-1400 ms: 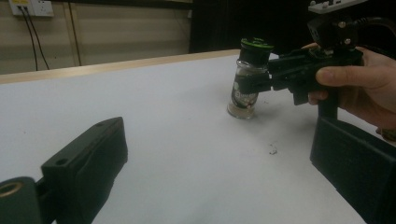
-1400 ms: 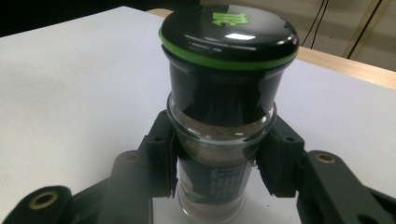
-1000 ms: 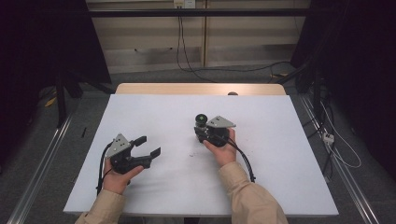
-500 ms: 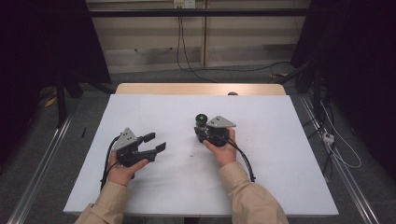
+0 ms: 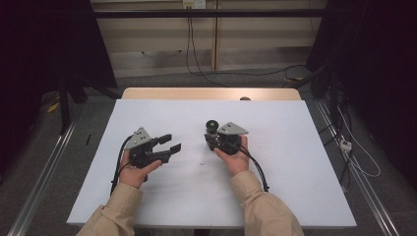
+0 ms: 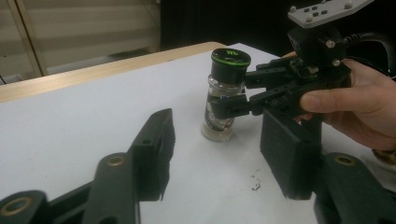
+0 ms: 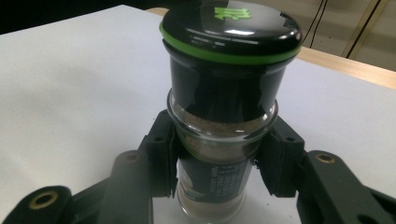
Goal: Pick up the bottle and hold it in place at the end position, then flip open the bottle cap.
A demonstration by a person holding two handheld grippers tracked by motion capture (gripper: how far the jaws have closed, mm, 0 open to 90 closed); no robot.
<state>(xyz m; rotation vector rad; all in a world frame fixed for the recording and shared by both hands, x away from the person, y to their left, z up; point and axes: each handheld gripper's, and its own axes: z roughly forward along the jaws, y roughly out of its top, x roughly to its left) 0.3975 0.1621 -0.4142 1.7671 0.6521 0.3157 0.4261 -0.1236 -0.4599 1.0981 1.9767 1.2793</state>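
A: Where's the spice grinder jar (image 5: 212,129) now?

B: Standing upright on the white desk (image 5: 295,147), clamped at its glass body by the right tool (image 7: 218,161); the pads press both sides just under the black cap with the green ring. The right hand (image 5: 235,158) has kept still.

A: And the left tool (image 5: 168,142)?

B: That's what changed. A second ago it lay nearer the person's left edge; since then the left hand (image 5: 132,169) has carried it across toward the jar, and its jaws have just been closing. They're parted, with nothing between them (the jar stands beyond them in the left gripper view (image 6: 225,93)).

A: Meaning?

B: I'd judge the left tool is sizing itself for the cap while the right steadies the body, likely for a twist. It's near but apart from the jar, so the approach isn't finished.
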